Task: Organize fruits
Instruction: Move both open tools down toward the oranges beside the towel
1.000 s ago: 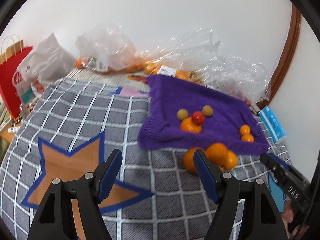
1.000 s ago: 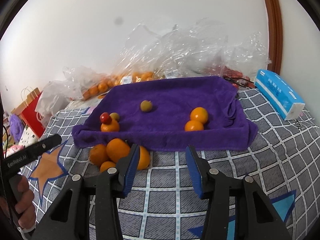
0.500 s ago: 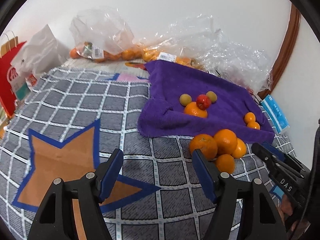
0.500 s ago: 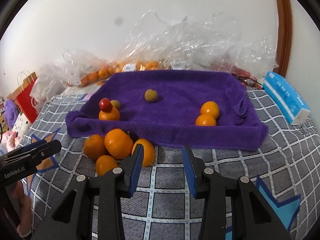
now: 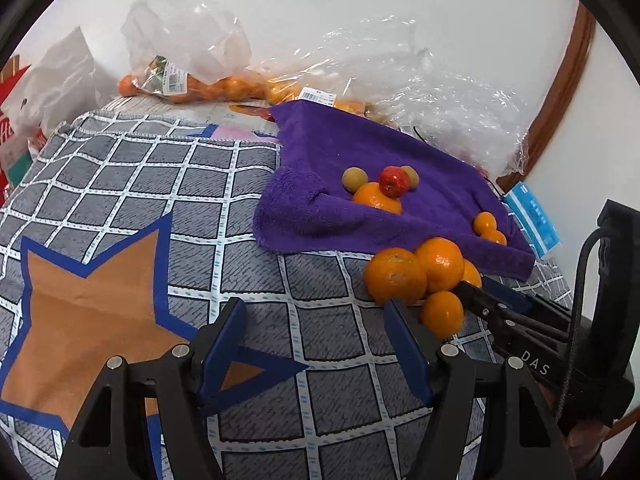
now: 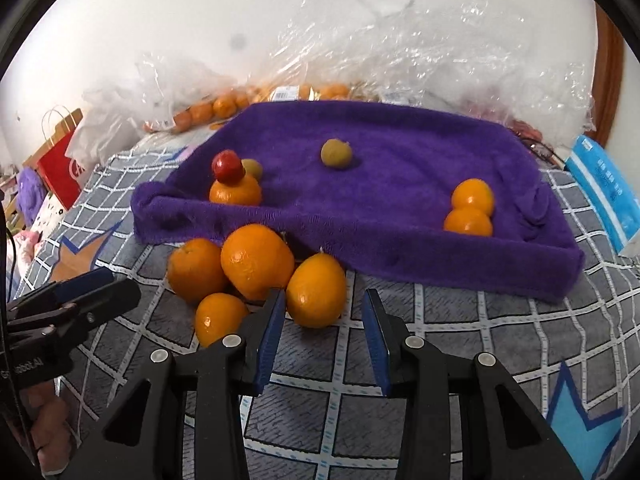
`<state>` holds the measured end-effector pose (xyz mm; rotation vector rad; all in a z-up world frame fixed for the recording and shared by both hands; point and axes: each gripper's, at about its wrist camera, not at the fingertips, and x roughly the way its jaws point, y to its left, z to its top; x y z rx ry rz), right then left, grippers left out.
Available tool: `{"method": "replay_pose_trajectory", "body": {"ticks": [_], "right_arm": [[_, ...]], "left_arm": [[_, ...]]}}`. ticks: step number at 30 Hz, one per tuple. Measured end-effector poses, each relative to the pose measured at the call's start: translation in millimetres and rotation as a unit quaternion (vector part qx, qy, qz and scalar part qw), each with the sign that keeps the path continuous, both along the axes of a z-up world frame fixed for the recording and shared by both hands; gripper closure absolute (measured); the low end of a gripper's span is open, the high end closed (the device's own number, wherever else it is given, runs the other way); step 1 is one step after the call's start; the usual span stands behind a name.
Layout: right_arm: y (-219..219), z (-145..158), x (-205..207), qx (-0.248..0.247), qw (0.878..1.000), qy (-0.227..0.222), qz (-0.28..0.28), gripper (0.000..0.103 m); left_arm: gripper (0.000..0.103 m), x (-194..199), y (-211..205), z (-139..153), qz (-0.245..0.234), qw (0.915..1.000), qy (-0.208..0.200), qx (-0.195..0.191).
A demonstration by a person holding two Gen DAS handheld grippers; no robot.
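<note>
The left gripper with black arms and blue finger pads hangs over the grey checked cloth with white grid lines and an orange star, its jaws spread wide with nothing between them. The right gripper of the same black and blue build is also spread apart and holds nothing; it is low over the same cloth, and the oval orange fruit at the right end of the pile lies just ahead of the gap between its fingers, near the left finger pad. This fruit belongs to a pile of four orange mandarins that lie touching each other on the checked cloth, just in front of the edge of the purple fluffy towel. On the towel, near its left corner, a small red round fruit sits on top of one mandarin, with a small olive-green fruit just behind them. A second olive-green fruit lies alone near the middle of the towel. Two more small mandarins touch each other at the right side of the towel. Behind the towel are crumpled clear plastic bags, and a light blue tissue pack lies to its right.
</note>
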<state>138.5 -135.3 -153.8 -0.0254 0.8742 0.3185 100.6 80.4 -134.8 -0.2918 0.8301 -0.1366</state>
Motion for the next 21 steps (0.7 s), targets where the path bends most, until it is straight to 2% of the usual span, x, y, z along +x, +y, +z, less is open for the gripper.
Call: {"method": "replay_pose_trajectory", "body": {"ticks": [2,3,11,21], "right_arm": [[0.5,0.3,-0.4,0.003,1.0,-0.002,0.0,0.066],[0.8,0.1,-0.6,0.005,1.0,-0.003,0.001,0.072],[-10.3,3.1,-10.6,-0.01,1.0,-0.015,-0.014,0.072],[-36.8,1.3,-32.4,-0.012,0.999,0.002,-0.031,0.072]], "left_arm": [[0.035,0.0,0.6,0.0,0.003,1.0,0.0,0.0],[0.035,-0.2,0.7,0.3,0.003,1.0,-0.001,0.0],[0.033,2.2,-1.1,-1.3,0.003,1.0,0.007,0.004],[0.033,3.5,-2.4,-2.2,0.004,0.9999,0.01,0.008]]}}
